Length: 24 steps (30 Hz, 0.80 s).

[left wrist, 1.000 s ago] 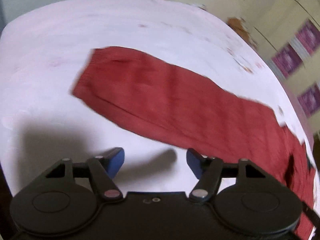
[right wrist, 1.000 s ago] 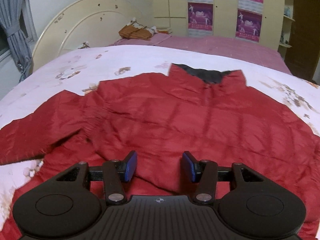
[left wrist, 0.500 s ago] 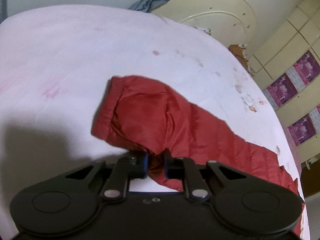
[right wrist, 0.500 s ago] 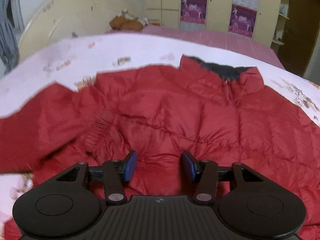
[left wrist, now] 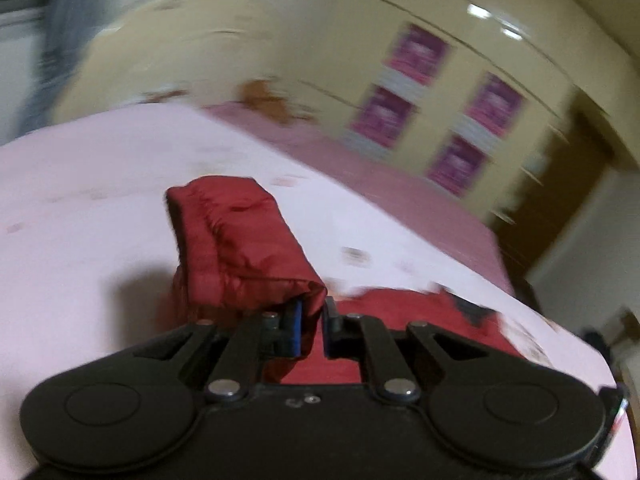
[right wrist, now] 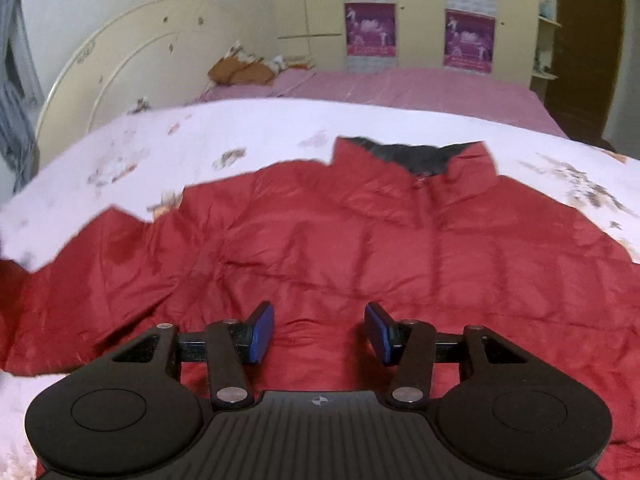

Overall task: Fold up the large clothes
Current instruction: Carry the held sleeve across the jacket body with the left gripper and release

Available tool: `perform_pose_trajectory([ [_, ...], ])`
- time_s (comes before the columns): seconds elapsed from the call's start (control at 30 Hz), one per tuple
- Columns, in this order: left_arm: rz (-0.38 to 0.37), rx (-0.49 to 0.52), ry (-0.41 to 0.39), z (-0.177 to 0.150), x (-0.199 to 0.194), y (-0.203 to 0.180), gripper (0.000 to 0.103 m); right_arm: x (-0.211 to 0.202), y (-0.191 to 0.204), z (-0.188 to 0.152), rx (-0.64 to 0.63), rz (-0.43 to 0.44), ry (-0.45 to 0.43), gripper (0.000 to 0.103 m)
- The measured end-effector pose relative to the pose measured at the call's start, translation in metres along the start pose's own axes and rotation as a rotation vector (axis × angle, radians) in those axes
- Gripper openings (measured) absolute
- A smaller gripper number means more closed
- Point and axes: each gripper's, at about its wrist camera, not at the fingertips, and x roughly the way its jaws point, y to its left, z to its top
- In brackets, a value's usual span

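Right wrist view takes in the bed (right wrist: 280, 136), its pale flowered cover carrying the red puffer jacket (right wrist: 360, 248), which lies spread front-up in the middle of the cover. The jacket's long axis runs from the hem, nearest this camera, to the dark-lined collar (right wrist: 420, 158), which points toward the far pink end of the bed. One sleeve reaches out sideways from the jacket's body, toward the rounded headboard (right wrist: 120, 64).

The right gripper (right wrist: 319, 330) hovers over the jacket's lower front with its jaws well apart, holding nothing.

In the left wrist view, blurred with motion, the left gripper (left wrist: 311, 330) has its jaws clamped on the sleeve (left wrist: 236, 240) just behind the cuff (left wrist: 192, 196), which stands up off the cover, cuff pointing away from the camera.

The step in hand looks like folding the sleeve in. The next move probably calls for carrying it across the jacket's chest and laying it flat before release.
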Motion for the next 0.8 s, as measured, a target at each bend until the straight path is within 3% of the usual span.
perform_pose_trajectory([
  [0.17,-0.178,0.145,0.094,-0.024,0.044,-0.091,0.009,-0.030,-0.041,-0.005,0.052,-0.045,-0.028,0.050],
  [0.33,-0.287,0.282,0.228,-0.070,0.086,-0.160,0.009,-0.055,-0.088,-0.020,0.120,-0.104,-0.037,0.050],
  [0.5,-0.252,0.361,0.339,-0.121,0.112,-0.192,0.013,-0.069,-0.122,-0.033,0.168,-0.108,-0.028,0.050],
  [0.53,-0.234,0.374,0.350,-0.128,0.110,-0.194,0.022,-0.071,-0.126,-0.034,0.179,-0.105,-0.027,0.050],
  [0.6,-0.210,0.393,0.367,-0.134,0.110,-0.193,0.028,-0.074,-0.132,-0.035,0.201,-0.084,-0.030,0.050],
  [0.63,-0.196,0.398,0.368,-0.134,0.110,-0.190,0.038,-0.076,-0.135,-0.035,0.212,-0.070,-0.035,0.050],
  [0.67,-0.184,0.400,0.362,-0.133,0.107,-0.187,0.047,-0.076,-0.136,-0.033,0.220,-0.061,-0.040,0.058],
  [0.7,-0.170,0.397,0.348,-0.131,0.100,-0.185,0.069,-0.076,-0.136,-0.032,0.226,-0.056,-0.048,0.091],
  [0.73,-0.157,0.389,0.322,-0.129,0.093,-0.179,0.080,-0.077,-0.134,-0.030,0.227,-0.052,-0.071,0.102],
  [0.8,-0.141,0.387,0.260,-0.122,0.081,-0.172,0.081,-0.078,-0.128,-0.024,0.202,-0.039,-0.110,0.103],
])
